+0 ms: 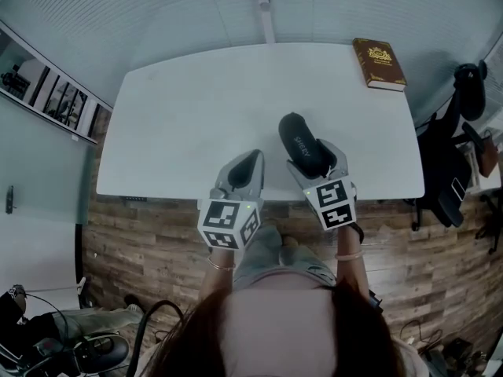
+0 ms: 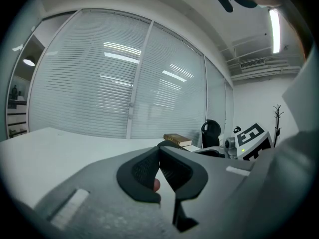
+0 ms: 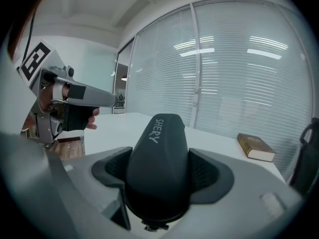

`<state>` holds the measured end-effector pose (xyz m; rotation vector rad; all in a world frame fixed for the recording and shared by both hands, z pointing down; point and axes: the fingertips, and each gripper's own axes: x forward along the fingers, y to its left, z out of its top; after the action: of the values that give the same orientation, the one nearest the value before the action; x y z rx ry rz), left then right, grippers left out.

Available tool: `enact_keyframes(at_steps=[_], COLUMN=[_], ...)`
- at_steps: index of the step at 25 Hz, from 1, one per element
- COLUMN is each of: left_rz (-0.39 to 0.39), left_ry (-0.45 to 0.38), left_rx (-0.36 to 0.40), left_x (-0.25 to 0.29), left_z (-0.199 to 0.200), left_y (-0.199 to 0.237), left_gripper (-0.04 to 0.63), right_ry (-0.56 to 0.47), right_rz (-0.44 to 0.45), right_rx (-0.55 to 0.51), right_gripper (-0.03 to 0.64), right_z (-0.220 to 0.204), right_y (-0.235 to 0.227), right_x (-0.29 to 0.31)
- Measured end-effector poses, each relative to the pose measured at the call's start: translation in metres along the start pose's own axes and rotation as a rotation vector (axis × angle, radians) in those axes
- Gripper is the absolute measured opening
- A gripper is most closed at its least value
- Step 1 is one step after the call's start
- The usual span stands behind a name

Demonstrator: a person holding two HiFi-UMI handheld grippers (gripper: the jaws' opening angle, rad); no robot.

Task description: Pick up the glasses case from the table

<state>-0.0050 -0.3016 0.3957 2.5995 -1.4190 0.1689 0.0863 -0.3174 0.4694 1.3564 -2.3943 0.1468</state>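
Room: a white, round-cornered tabletop (image 1: 196,116) stands before a wall of pale slatted blinds (image 1: 157,14), with wood-plank floor below its near edge.
Case: the black, oblong, hard-shell glasses case (image 1: 301,141) is at about 5 o'clock on the table, near the front edge. Its long axis points toward 11 o'clock and its white lettering faces up.
Right tongs: the right gripper (image 1: 316,163) is clenched on the case's near end, with a ribbed pad pressed to each flank.
Contact: I cannot tell whether the far end is clear of the tabletop.
Left tongs: the left gripper (image 1: 245,167) hangs at 9 o'clock of the case, just beside it. Its jaws are closed tip to tip on nothing.
Far corner: a brown hardback book with a gilt cover (image 1: 379,63) lies at 1 o'clock, well apart.
Doing it well: the hold is on one end, so the free end will likely want to droop. A firm squeeze, a level wrist and a straight, steady rise should suit. The shell looks smooth and could slip, so avoid swinging toward 9 o'clock.
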Motion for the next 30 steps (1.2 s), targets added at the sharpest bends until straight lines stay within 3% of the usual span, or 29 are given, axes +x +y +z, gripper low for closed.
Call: enact_keyframes(at_steps=[16,30], left_rz=[0.067,0.066], left_ry=[-0.047,-0.052], left_rx=[0.026,0.062], left_x=[-0.032,-0.050], left_z=[0.006,0.013], left_y=[-0.032,-0.027], left_gripper=[0.005,0.005], right_ry=[-0.081,-0.131], right_rz=[0.048,0.041], right_rx=[-0.054,-0.022], right_gripper=[0.353,0.353], right_z=[0.010,0.025], right_y=[0.013,0.024], right_x=[-0.049,-0.052])
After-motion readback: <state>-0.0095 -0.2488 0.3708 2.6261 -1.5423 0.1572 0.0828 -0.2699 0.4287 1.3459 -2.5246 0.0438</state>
